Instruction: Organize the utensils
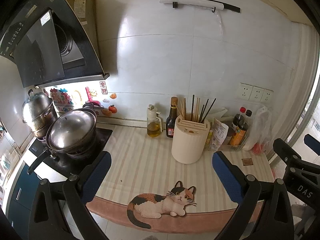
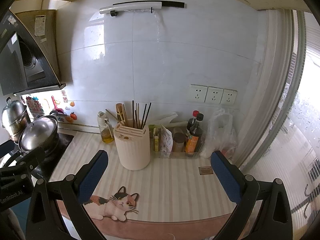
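Note:
A cream round utensil holder (image 1: 190,140) (image 2: 133,146) stands upright on the striped counter mat, with several dark and wooden chopsticks (image 1: 197,108) (image 2: 138,114) sticking up from its back slot. My left gripper (image 1: 162,172) hovers open in front of the holder, nothing between its blue pads (image 1: 100,170). My right gripper (image 2: 160,176) is also open and empty, with the holder just left of its centre line. The two grippers are side by side, and the black frame (image 1: 300,166) of the right one shows at the edge of the left wrist view.
A lidded wok (image 1: 72,128) and a steel steamer pot (image 1: 38,112) sit on the stove at left, under a range hood (image 1: 44,46). An oil bottle (image 1: 154,124), a soy sauce bottle (image 1: 172,120), a clear condiment tray (image 2: 180,152) and a plastic bag (image 2: 220,134) line the wall. A cat picture (image 1: 164,202) marks the mat's front edge.

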`<move>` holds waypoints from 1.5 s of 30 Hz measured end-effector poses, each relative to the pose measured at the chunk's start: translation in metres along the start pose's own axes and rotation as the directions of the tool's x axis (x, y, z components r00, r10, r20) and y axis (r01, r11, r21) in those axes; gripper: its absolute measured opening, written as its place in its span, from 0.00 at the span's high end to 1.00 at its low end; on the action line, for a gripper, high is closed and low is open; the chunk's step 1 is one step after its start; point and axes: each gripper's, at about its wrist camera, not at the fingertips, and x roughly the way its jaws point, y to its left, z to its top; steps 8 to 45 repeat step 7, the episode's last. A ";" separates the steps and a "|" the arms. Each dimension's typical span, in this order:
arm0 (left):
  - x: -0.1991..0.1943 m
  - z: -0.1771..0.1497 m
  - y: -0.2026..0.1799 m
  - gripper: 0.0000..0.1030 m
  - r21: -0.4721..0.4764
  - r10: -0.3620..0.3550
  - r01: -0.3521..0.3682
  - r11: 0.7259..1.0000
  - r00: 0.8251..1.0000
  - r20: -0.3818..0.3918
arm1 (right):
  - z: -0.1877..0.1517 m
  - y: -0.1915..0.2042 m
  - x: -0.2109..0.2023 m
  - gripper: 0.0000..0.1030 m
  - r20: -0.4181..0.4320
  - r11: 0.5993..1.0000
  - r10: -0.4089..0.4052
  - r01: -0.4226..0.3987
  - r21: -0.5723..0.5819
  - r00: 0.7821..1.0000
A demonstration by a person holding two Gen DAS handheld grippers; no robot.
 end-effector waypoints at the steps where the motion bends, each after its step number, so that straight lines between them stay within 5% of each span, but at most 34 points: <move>1: 0.000 0.000 0.000 0.00 0.000 -0.001 0.001 1.000 1.000 -0.001 | 0.000 0.000 0.000 0.00 0.000 1.000 0.000 0.000 -0.001 1.000; 45: 0.001 -0.001 -0.002 0.00 -0.002 -0.016 0.016 1.000 1.000 -0.004 | -0.001 -0.001 0.001 0.00 0.000 1.000 -0.001 0.001 -0.005 1.000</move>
